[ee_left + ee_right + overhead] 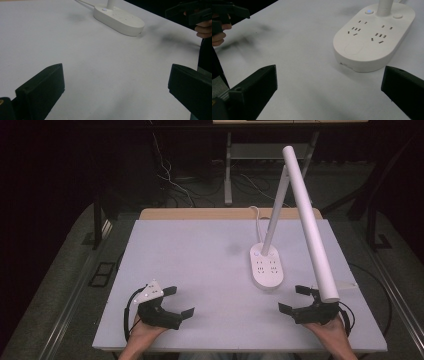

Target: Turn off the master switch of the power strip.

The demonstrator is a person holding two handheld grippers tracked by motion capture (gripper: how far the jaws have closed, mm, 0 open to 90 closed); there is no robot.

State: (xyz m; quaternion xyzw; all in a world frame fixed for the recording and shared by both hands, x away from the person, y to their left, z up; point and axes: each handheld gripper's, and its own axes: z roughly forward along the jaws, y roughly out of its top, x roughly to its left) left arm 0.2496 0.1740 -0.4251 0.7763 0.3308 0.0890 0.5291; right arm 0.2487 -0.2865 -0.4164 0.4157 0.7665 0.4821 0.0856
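Note:
A white desk lamp stands on the white table [200, 255]. Its oval base [266, 265] has sockets and two round buttons on top; one button [369, 11] glows blue. A slim stem [276, 210] rises from the base, and the long white lamp head [310, 217] slopes down toward the near right. My left gripper [179, 302] rests at the near left, open, with nothing between its jaws. My right gripper [295, 299] sits at the near right, open and empty, just under the lamp head's lower end. The base [118, 19] lies ahead of the left gripper and close before the right gripper [372, 37].
A white cord [258, 222] runs from the base over the table's far edge. Beyond the table are a desk leg [228, 170] and loose cables [170, 180] on a dark floor. Broad bare tabletop lies between and ahead of the grippers.

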